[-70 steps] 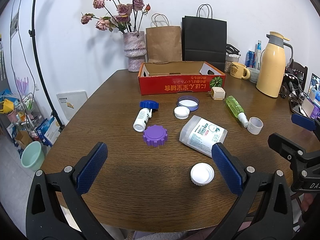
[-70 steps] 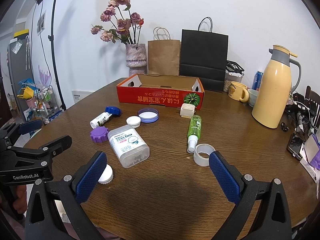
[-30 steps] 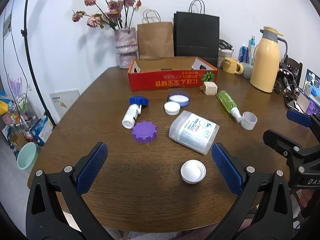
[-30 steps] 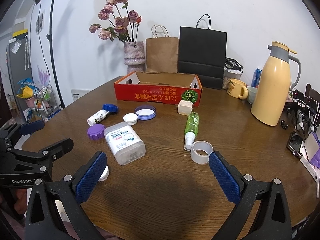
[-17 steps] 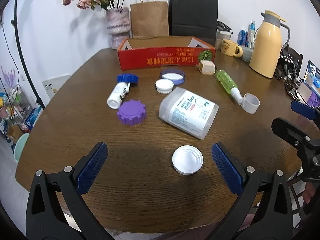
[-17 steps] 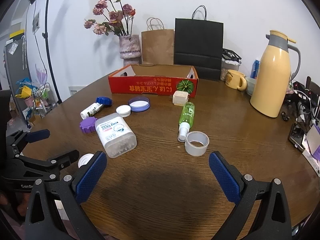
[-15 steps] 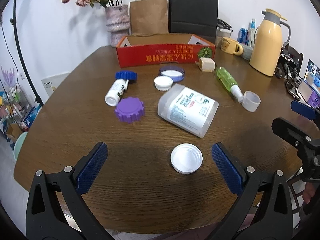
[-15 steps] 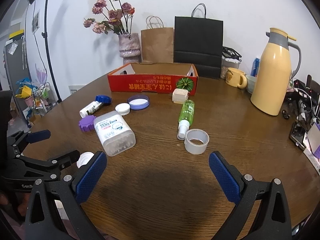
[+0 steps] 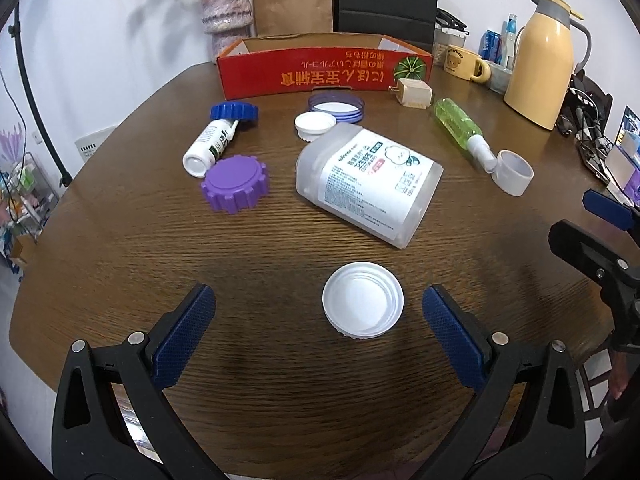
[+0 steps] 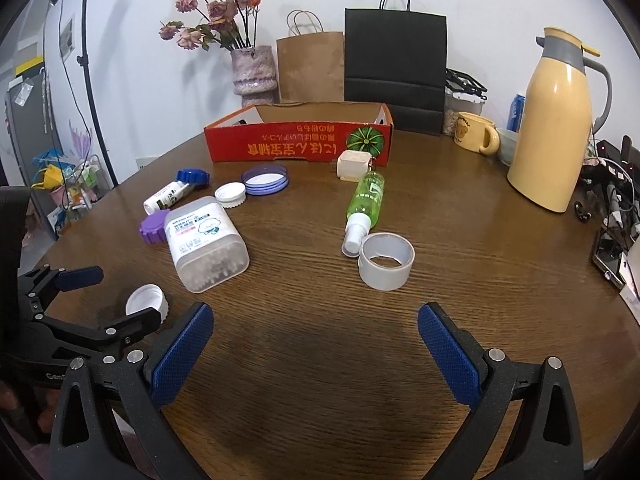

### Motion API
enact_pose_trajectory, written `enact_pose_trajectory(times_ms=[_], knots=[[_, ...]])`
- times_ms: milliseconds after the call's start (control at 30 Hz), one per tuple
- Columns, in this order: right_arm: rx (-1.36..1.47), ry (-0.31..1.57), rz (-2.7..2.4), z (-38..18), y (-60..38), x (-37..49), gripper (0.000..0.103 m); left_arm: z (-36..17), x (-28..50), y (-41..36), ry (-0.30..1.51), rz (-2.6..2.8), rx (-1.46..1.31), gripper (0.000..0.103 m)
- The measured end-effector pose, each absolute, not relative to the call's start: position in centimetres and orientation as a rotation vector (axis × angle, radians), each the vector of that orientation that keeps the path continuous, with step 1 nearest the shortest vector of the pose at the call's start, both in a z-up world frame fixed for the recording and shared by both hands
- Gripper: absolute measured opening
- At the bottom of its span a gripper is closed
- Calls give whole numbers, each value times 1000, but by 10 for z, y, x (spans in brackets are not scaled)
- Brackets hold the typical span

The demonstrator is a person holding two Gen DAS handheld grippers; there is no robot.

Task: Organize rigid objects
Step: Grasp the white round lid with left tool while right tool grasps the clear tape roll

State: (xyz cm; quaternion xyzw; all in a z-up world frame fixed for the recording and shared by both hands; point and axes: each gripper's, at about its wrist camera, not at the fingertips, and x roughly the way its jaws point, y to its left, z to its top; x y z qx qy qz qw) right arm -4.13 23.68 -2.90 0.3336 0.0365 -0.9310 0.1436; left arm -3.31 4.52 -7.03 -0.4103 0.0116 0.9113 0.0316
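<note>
Your left gripper (image 9: 318, 332) gapes wide around the white cap (image 9: 363, 305), empty. Center it, probably lower, then squeeze gently. Your right gripper (image 10: 315, 345) waits wide, empty.

Bare wood (image 9: 280, 360) flanks white cap (image 9: 363, 305).

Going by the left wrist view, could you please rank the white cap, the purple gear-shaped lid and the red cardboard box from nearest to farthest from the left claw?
1. White cap: just ahead of the left claw, between its open fingers, right of centre.
2. Purple gear-shaped lid: mid-table, to the left.
3. Red cardboard box: far edge of the table.
</note>
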Motion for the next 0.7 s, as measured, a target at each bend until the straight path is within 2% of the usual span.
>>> enact_pose_trajectory(times_ms=[67, 167, 233, 367, 433, 467, 700], knots=[[963, 104, -2680, -31, 237, -43, 103, -73, -34, 46, 31, 2800, -1273, 98], [965, 105, -2672, -33, 237, -45, 103, -75, -36, 48, 31, 2797, -1285, 85], [963, 102, -2665, -34, 237, -46, 103, -76, -37, 48, 29, 2795, -1290, 70], [964, 104, -2662, -36, 237, -49, 103, -77, -37, 51, 40, 2779, -1294, 57], [965, 106, -2660, -36, 236, -50, 103, -76, -37, 52, 45, 2777, -1284, 41], [967, 108, -2660, -36, 236, -51, 103, -75, -37, 52, 43, 2779, -1280, 37], [982, 131, -2659, -38, 236, -59, 103, -70, -37, 45, 2, 2793, -1248, 37]])
